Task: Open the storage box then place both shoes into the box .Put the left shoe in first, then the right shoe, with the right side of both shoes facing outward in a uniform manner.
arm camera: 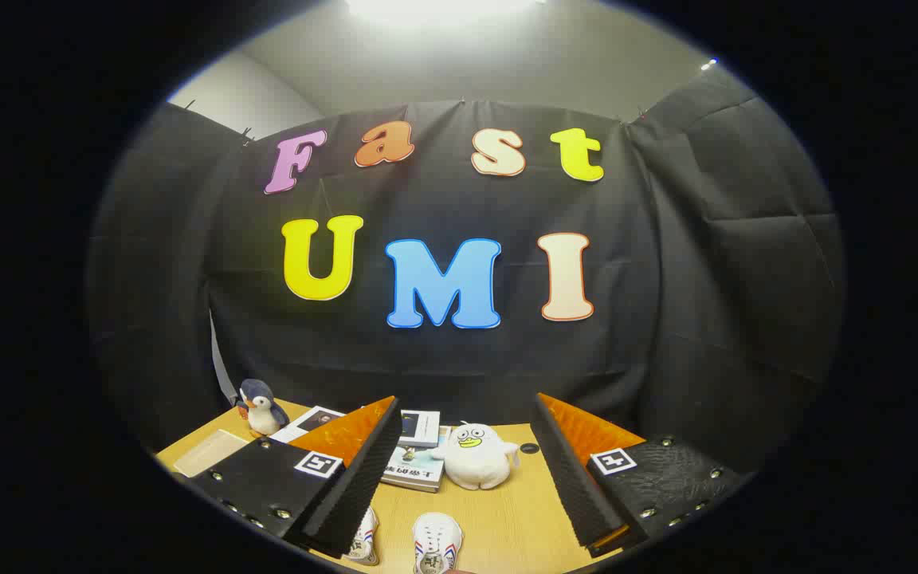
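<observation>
The gripper (459, 478) is hovering above the wooden table (507, 526), fingers spread wide and holding nothing, likely readying to start. Two white shoes (437, 546) are lying between the fingers at the near edge. A plush duck (475, 456), books (415, 470) and a penguin (261, 406) are crowding the far edge.

1. The left marker (318, 464), a square black-and-white coded sign, sits on the gripper (465, 406) beside one finger. It bears a pattern, no letters.
2. The right marker (613, 461), of the same kind, sits beside the other finger. The fingers stand wide apart, holding nothing.
3. The books (415, 470) beyond the fingers carry print on their covers, too small to read.
</observation>
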Demonstrator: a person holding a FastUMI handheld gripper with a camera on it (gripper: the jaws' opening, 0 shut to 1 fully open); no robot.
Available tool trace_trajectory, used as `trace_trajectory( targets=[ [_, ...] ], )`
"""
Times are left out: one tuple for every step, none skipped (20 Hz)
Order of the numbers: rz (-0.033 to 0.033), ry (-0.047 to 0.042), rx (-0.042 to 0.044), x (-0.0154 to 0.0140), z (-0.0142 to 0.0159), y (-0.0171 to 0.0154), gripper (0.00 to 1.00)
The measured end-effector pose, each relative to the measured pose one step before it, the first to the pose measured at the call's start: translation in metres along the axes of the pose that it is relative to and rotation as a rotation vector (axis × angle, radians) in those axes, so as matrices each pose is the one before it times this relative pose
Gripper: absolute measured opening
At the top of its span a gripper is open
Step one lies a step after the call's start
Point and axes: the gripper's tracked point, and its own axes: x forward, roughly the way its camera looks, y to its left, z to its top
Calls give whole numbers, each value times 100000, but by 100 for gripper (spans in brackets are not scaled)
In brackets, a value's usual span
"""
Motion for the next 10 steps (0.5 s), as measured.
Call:
trace_trajectory(
  targets=[
    [24, 435, -221, -29, -123, 133, 98],
    [-203, -303, 277, 8, 267, 90, 98],
    [222, -150, 613, -31, 169, 252, 98],
    [369, 58, 292, -64, 60, 304, 98],
    [413, -266, -182, -49, -34, 273, 98],
    [462, -160, -724, -36, 13, 191, 98],
    [165, -126, -988, -4, -121, 70, 98],
    [-70, -43, -678, 61, -188, -10, 98],
    [22, 345, 97, 166, -316, 151, 98],
    [375, 1522, 858, 238, -579, 246, 98]
  ],
)
